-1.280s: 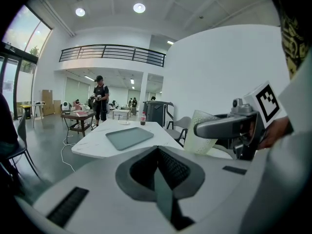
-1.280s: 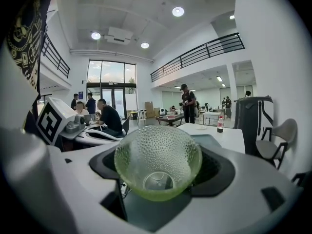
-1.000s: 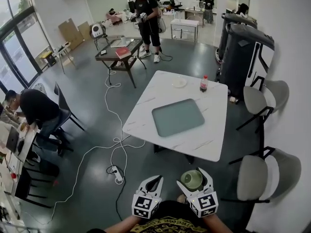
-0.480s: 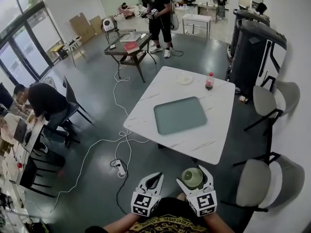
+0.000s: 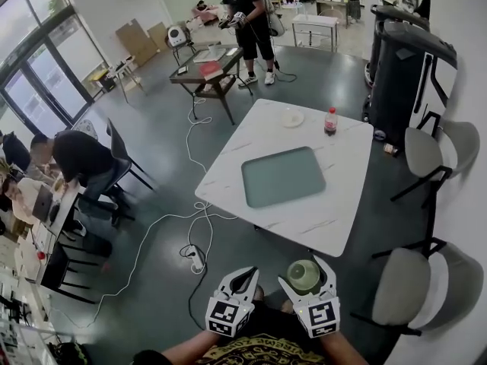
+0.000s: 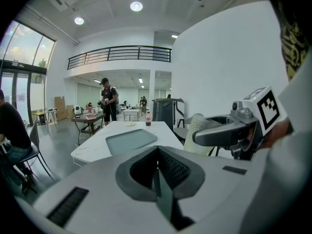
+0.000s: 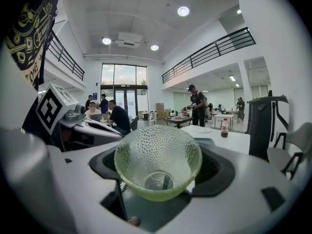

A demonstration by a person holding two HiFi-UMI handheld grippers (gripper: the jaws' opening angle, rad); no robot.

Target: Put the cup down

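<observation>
The right tongs (image 5: 304, 274) are clamped on the cup (image 5: 302, 278), a pale green glass cup with a dimpled wall, and nothing else supports it. In the right gripper view the cup (image 7: 158, 155) sits squarely between the two dark pads of the right tongs (image 7: 158, 165), and one looks straight into its mouth, down to the round base. The left tongs (image 5: 242, 278) are pressed together with nothing between them. The left gripper view shows the ribbed pads of the left tongs (image 6: 157, 172) meeting in a line. Both tongs hang side by side close to the person's body, over the dark floor (image 5: 152, 280) and short of the near edge of the white counter (image 5: 228, 182), so the cup is apart from the counter. On the counter lies a grey-green tray (image 5: 283, 176), roughly at its middle. At the far edge stand a bottle (image 5: 330, 120) of dark drink and, just beside it, a small plate (image 5: 291, 118). A power strip (image 5: 196, 258) with a long white cable lies on the floor to the left of the tongs.
</observation>
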